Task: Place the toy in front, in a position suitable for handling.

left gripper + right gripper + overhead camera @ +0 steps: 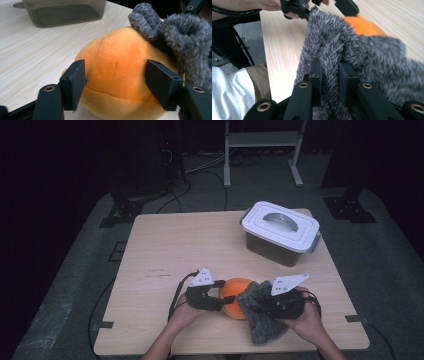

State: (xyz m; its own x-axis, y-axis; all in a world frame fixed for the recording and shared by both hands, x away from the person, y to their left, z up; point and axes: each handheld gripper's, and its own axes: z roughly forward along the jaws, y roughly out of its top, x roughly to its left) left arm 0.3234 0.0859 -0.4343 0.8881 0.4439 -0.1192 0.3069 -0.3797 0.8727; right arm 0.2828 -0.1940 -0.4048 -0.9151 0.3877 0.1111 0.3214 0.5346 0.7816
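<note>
From above, an orange ball (233, 301) is seen at the near edge of the table (165, 255), between the left claw (216, 301) and the right claw (265, 306). A grey sock (260, 315) is draped over it (a lidded box (280, 232) is set farther back).

In the left gripper view, the ball (117, 72) is flanked by parted jaws; whether it is touched cannot be told.

In the right gripper view, the sock (352, 62) is pinched tight by the jaws.
</note>
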